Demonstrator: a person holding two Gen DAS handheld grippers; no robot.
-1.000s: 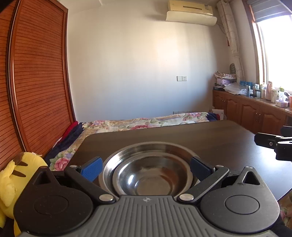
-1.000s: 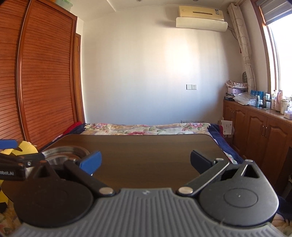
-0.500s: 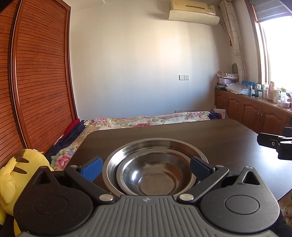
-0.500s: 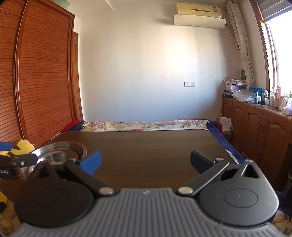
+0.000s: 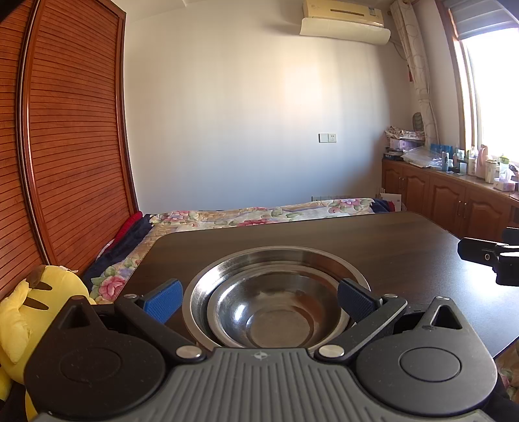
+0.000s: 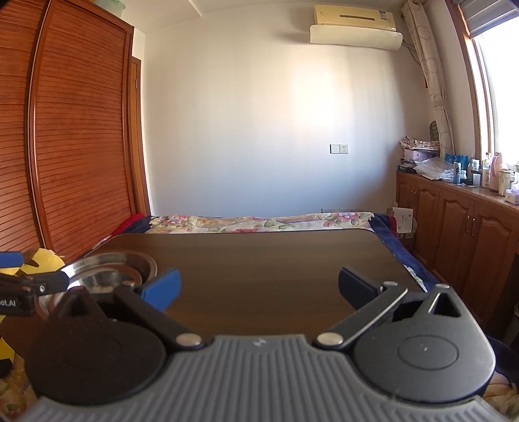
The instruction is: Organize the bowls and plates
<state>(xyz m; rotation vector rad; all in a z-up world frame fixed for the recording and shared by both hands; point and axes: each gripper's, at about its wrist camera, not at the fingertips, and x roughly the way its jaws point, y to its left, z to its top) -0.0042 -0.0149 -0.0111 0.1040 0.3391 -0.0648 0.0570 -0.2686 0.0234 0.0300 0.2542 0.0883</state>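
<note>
Left tongs (image 5: 259,297): spread wide, empty, sitting low over the desk's near left corner, blue pads either side of the steel dishes without touching. Right tongs (image 6: 258,285): also spread wide, empty, over bare desk to the right, well apart from the dishes.

Small steel bowl (image 5: 279,319) sits nested inside the larger steel bowl (image 5: 275,259), off-centre toward the near side. The stack rests on the dark wood desk (image 5: 373,240) near its left edge; in the right wrist view the same stack (image 6: 107,269) shows at far left, partly behind the left tongs' finger.

Desk surface otherwise bare, matte dark brown, rounded corners.

Left of the desk: yellow plush toy (image 5: 22,311), low down. Beyond the desk's far edge: bed with floral bedspread (image 5: 259,216), dark and red clothing piled at its left end. Left wall: slatted wooden wardrobe doors (image 5: 74,146). Right: wooden cabinets (image 6: 460,220) under the window, top crowded with bottles and bags. Far wall plain white, with a wall socket (image 5: 327,138) and an air conditioner (image 5: 345,19) near the ceiling. Patterned curtain (image 6: 434,87) hangs beside the window.
</note>
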